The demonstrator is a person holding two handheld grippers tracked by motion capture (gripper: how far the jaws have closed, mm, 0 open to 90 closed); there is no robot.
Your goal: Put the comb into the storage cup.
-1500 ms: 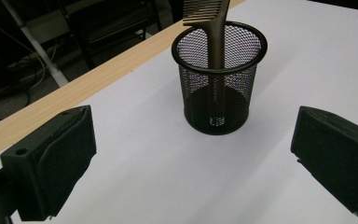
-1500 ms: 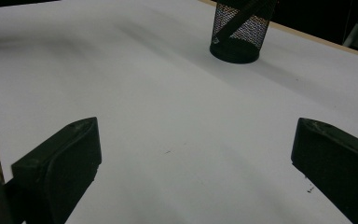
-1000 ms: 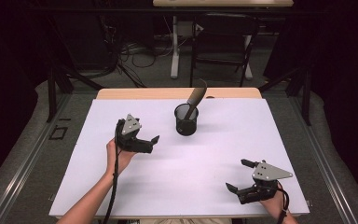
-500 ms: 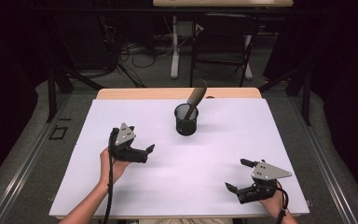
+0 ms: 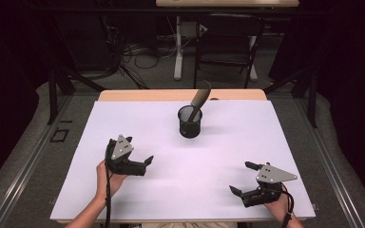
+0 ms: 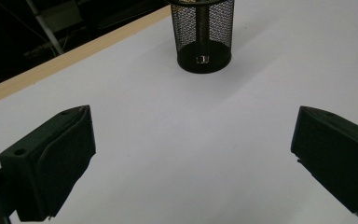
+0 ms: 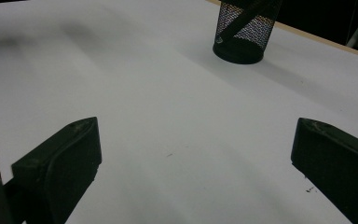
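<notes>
Left gripper (image 5: pixel 145 163) drawn back toward the near edge of the white table (image 5: pixel 266 137) in a dark room; both it and right gripper (image 5: pixel 241 178) wide apart, empty; mesh pen cup (image 5: pixel 190 121) stands mid-far, holding a brown-handled tool (image 5: pixel 200 97).

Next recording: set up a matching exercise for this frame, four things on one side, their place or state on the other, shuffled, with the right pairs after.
Things:
1. left hand-held gripper
2. right hand-held gripper
3. mesh cup
4. brown-handled tool

Places or states:
A. leans in the cup, handle sticking out above the rim
B. open, at the near right corner of the white sheet
C. stands upright at the far middle of the sheet
D. open, at the left of the sheet, jaws towards the middle

Pairs: 1-D, 2-B, 3-C, 4-A
</notes>
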